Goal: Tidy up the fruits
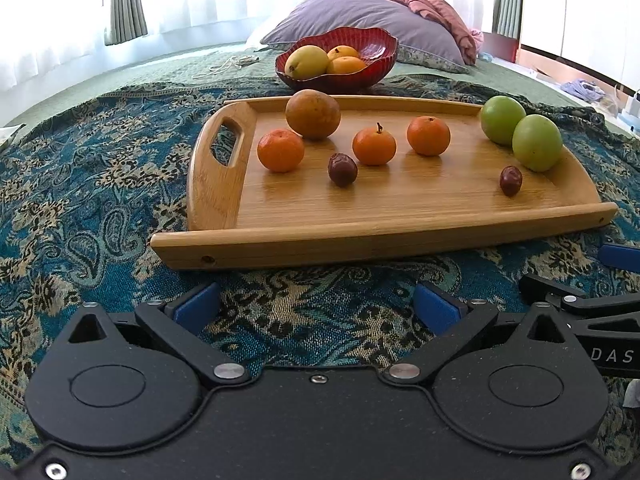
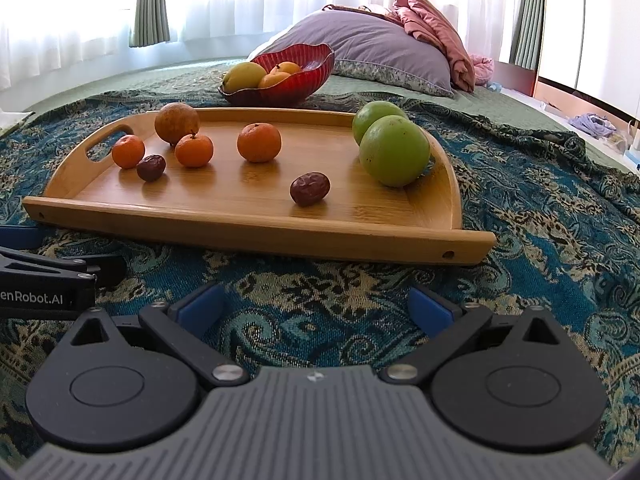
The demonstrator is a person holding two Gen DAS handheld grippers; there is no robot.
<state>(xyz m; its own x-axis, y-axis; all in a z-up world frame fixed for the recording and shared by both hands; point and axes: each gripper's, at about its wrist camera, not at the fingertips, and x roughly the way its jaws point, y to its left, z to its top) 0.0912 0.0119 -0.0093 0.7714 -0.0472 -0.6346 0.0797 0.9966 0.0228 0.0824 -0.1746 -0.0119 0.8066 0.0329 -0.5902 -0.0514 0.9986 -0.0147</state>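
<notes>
A wooden tray [image 1: 400,208] [image 2: 240,216] lies on a patterned blue cloth. On it are three tangerines [image 1: 374,146] [image 2: 259,142], a brown round fruit [image 1: 313,114] [image 2: 177,123], two dark red dates [image 1: 342,169] [image 2: 310,188] and two green apples [image 1: 537,142] [image 2: 394,150]. Behind it a red bowl [image 1: 376,60] [image 2: 308,76] holds a yellow mango [image 1: 309,62] [image 2: 244,76] and two tangerines. My left gripper [image 1: 316,310] is open and empty, in front of the tray. My right gripper [image 2: 316,310] is open and empty, also short of the tray.
A grey pillow [image 1: 360,16] [image 2: 380,48] and a pink quilt [image 1: 432,0] lie behind the bowl on a green bedspread [image 1: 160,64]. Curtained windows stand at the back. The right gripper's side shows at the right edge of the left wrist view [image 1: 592,300].
</notes>
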